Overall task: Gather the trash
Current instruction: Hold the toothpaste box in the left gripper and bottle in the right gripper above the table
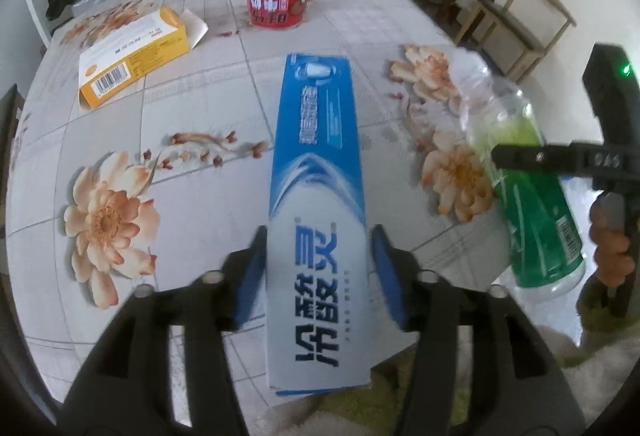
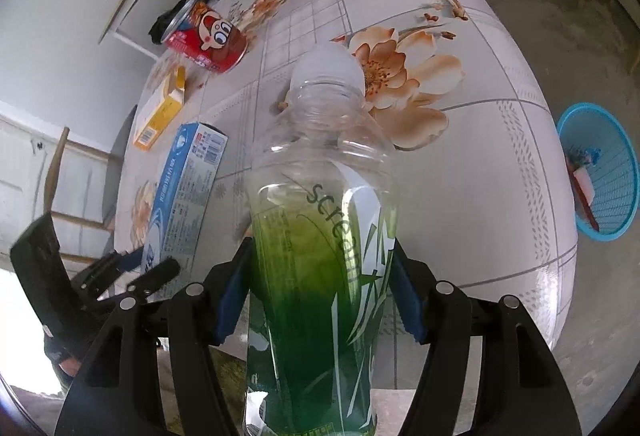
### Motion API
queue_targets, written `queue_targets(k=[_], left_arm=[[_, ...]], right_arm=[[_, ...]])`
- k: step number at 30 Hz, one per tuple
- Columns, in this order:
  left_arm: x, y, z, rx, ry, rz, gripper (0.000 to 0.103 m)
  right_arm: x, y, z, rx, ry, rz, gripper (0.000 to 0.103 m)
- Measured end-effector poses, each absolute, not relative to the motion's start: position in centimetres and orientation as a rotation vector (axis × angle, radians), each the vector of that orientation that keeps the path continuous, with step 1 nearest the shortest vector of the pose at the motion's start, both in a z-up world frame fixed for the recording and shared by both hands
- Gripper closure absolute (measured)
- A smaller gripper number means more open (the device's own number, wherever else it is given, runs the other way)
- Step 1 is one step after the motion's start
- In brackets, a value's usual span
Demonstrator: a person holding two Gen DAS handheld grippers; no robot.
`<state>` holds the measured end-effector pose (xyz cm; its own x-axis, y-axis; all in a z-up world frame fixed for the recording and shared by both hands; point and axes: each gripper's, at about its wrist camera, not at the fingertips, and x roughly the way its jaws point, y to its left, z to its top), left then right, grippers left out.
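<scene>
Two grips: the right gripper (image 2: pixel 320 292) pinches the green bottle (image 2: pixel 320 276) above the table (image 2: pixel 480 196); the left gripper (image 1: pixel 318 276) straddles the blue carton (image 1: pixel 318 196), pads apparently not pressing. Lifted so, the carton may slip free.

bottle (image 2: pixel 320 236) base: cut off by the right wrist view's lower edge
basket (image 2: pixel 612 196) contents: too small to tell
toothpaste box (image 1: pixel 316 220) fine print: blurred

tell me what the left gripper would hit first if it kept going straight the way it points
Probably the blue box, already between the left gripper's open fingers; past it the floral table, though depth is unclear.
</scene>
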<state>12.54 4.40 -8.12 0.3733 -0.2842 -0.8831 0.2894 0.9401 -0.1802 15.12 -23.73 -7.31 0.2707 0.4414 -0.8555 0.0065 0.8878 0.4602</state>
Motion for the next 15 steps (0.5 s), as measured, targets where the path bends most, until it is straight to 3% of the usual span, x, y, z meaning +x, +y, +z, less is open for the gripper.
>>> queue_targets(k=[7,15], left_arm=[[14.5,2.9,-8.6,0.042,1.121,-0.356,0.045],[16.2,1.9,-9.5,0.062,1.126,-0.337,0.045]], right_arm=[[16.0,-23.9,-6.7,0.385,1.262,0.275,0.03],[17.3,-23.9,-7.3,0.384,1.28,0.242,0.03]])
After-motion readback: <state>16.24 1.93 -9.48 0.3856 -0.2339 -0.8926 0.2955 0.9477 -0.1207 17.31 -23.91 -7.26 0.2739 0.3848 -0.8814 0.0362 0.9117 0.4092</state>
